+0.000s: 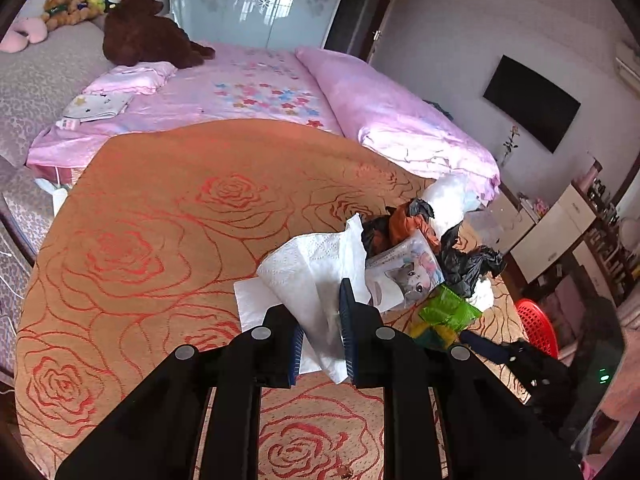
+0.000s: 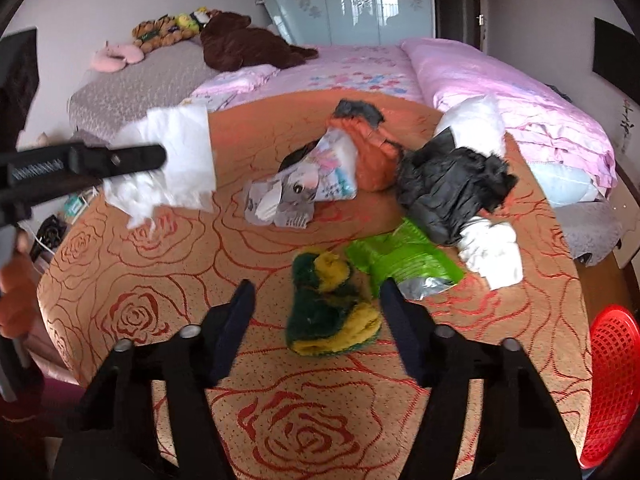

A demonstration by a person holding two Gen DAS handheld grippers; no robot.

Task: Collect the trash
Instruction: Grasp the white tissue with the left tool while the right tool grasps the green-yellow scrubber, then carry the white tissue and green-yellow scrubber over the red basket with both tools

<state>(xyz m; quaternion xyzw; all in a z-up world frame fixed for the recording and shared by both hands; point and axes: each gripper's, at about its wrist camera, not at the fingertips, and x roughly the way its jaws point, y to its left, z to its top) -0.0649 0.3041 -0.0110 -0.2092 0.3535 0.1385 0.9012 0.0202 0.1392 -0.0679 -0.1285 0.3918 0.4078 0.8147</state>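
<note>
My left gripper (image 1: 322, 308) is shut on a white paper tissue (image 1: 308, 268), which hangs from its pads above the rose-patterned table (image 1: 160, 220). The right wrist view shows that left gripper (image 2: 158, 156) at the left with the tissue (image 2: 180, 152) lifted off the cloth. My right gripper (image 2: 317, 283) stands open low over the table, with a green and yellow sponge (image 2: 332, 312) between its fingers. A gap shows beside the left finger.
More trash lies behind the sponge: a cartoon-printed wrapper (image 2: 296, 184), an orange bag (image 2: 372, 160), a black plastic bag (image 2: 448, 188), a green wrapper (image 2: 400, 256) and crumpled white paper (image 2: 492, 248). A red basket (image 2: 612, 376) stands off the table's right edge. A pink bed (image 2: 500, 92) lies behind.
</note>
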